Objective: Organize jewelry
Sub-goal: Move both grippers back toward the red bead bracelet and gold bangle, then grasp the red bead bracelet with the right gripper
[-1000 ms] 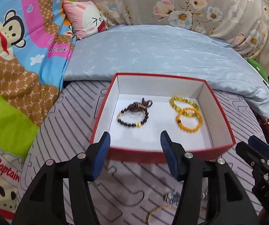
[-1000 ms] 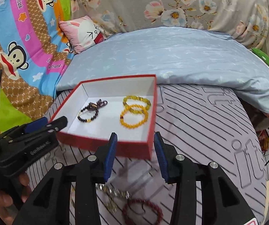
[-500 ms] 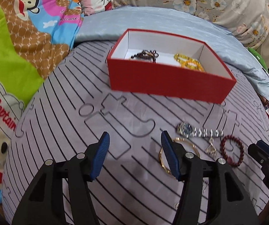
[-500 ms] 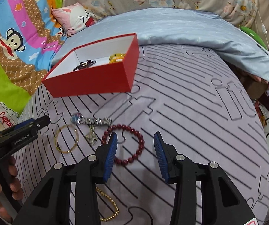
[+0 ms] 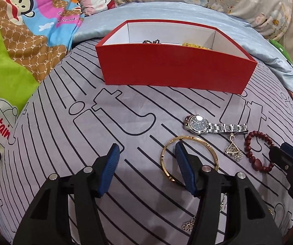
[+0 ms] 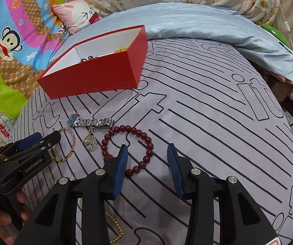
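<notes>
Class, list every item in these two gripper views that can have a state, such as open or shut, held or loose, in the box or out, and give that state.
Red box: open, no lid, beaded bracelets partly visible inside.
Silver watch: flat on the bedsheet, outside the box.
Gold bangle: on the sheet, not gripped.
Red bead bracelet: on the sheet, not gripped.
Silver pendant: loose on the sheet.
Gold chain: loose on the sheet.
Left gripper: open, empty.
Right gripper: open, empty.

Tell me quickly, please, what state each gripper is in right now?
Left gripper: open, holding nothing, over the gold bangle.
Right gripper: open, holding nothing, over the red bead bracelet.
</notes>
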